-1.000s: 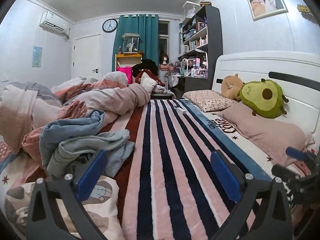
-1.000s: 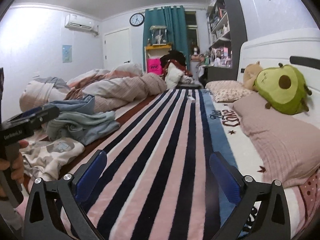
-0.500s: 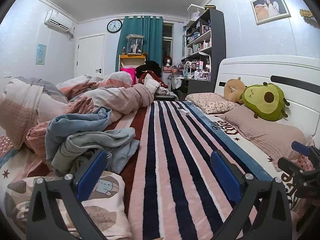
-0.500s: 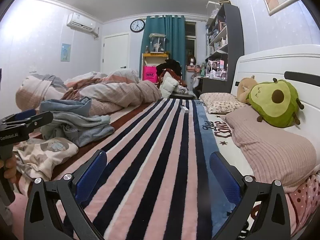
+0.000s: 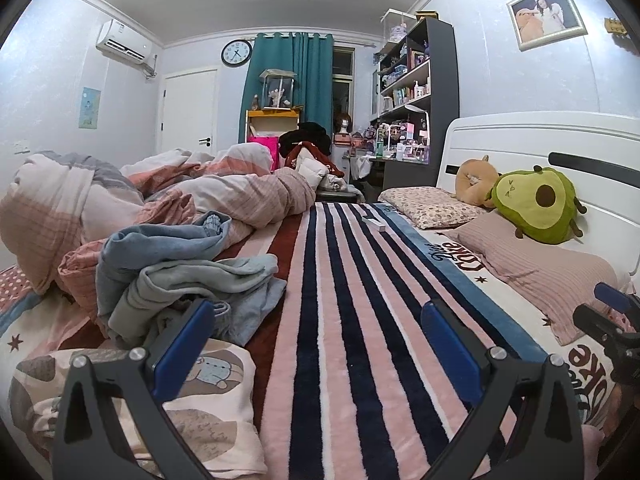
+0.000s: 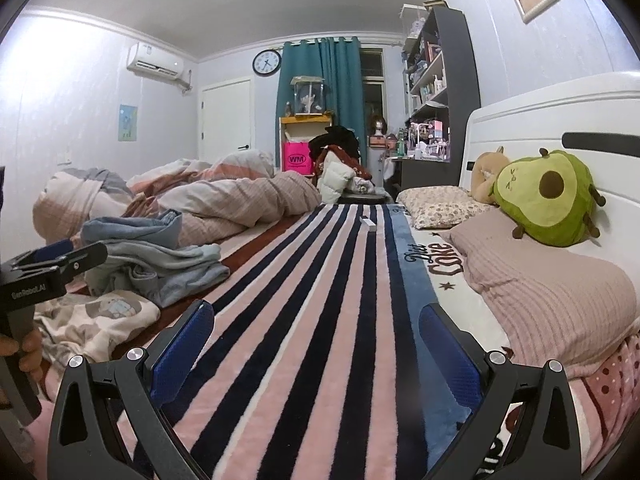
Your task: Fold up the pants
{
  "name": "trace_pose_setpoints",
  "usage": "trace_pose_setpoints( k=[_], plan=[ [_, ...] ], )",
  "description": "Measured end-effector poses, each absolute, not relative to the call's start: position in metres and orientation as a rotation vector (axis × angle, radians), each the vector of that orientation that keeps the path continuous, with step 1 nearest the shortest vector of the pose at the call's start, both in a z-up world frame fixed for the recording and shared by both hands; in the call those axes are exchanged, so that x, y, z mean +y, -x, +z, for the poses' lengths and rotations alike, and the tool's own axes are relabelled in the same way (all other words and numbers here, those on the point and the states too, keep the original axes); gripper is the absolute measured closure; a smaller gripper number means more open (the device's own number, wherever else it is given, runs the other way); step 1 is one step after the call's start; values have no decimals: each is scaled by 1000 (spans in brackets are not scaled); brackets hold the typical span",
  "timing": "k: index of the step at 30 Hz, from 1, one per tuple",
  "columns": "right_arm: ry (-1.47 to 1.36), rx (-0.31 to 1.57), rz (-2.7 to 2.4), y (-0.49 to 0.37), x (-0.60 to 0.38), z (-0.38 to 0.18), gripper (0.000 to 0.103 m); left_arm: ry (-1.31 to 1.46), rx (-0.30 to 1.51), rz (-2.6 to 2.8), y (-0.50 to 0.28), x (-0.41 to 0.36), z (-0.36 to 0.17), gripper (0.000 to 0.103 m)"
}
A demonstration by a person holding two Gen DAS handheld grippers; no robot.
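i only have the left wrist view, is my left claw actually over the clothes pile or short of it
Observer: The right wrist view shows the left claw from the side, open and empty, hanging beside the blue clothes pile, not touching it.
Operator: what's holding it
Observer: A hand grips its handle at the left edge, by the cartoon-print cloth.
Operator: and the right claw
Observer: The right claw is open, empty, over the striped blanket.

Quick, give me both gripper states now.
Left gripper: open, holding nothing, above the striped blanket.
Right gripper: open, holding nothing.
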State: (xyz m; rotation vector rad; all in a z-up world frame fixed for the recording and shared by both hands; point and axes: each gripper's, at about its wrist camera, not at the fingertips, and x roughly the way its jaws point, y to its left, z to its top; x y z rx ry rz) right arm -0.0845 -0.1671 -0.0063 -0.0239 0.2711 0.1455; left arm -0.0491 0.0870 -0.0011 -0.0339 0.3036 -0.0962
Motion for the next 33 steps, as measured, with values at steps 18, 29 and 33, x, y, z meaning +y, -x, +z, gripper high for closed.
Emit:
trace_pose_setpoints(
  k=[18,29,33],
  plan=[
    [-1,265,143,86,-171,-5,1,32,312,-69,43,87,-3,1],
    [-29,273,152,84,-172,-5,1,31,320,-64,40,88,-5,1],
    [-29,273,152,84,-172,-5,1,30,320,-63,40,87,-5,1]
  ],
)
